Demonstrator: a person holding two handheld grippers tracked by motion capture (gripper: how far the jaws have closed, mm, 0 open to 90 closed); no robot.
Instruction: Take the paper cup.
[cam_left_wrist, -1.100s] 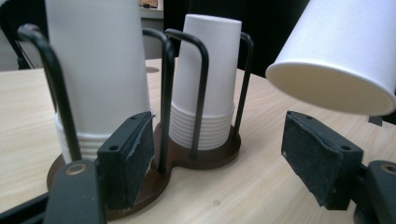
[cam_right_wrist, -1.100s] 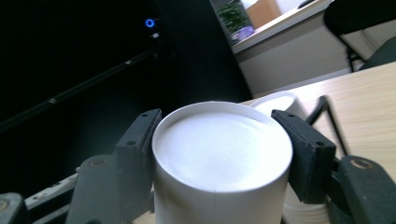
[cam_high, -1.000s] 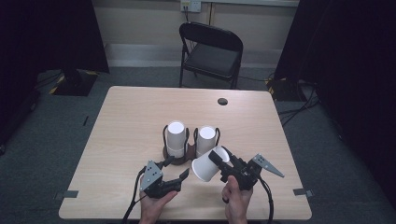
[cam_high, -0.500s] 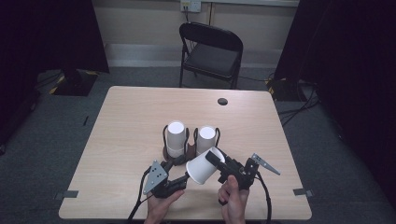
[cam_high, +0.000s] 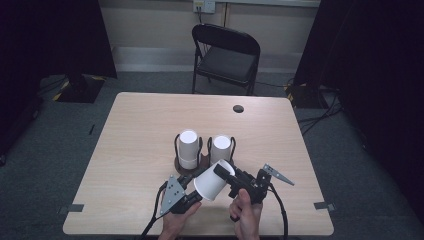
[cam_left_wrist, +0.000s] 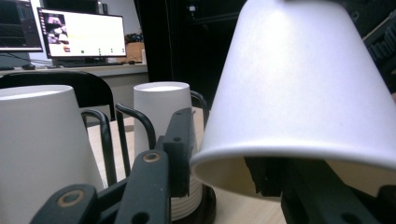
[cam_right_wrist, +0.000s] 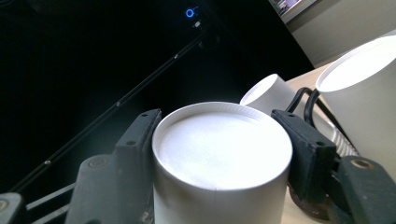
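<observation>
Dark curtains and a folding chair (cam_high: 226, 55) stand behind a pale wooden table (cam_high: 130, 130), and near its front edge the work goes on. Held above the table just in front of the wire cup rack (cam_high: 192, 150) is a white paper cup (cam_high: 214, 180), tipped on its side: its long axis runs slantwise, closed base up and back toward the rack, open mouth down and forward toward the person. It looks light, thin-walled and easily crushed, with a smooth skin that could slip; the stiffer places to hold are the rolled rim and the base ring, so a gentle pinch there seems wisest.

The right gripper (cam_high: 235, 181) has its jaws pinching the cup across the base end, one black jaw on each side of the white disc in the right gripper view. The left gripper (cam_high: 192, 197), just in front of the rack and below the cup's mouth, has just been closing its jaws; one jaw appears to reach inside the mouth, but whether they already press on the wall is hard to tell from here.

On the rack stand two more upturned cups, the left stack (cam_high: 188, 148) and the right cup (cam_high: 220, 147).
</observation>
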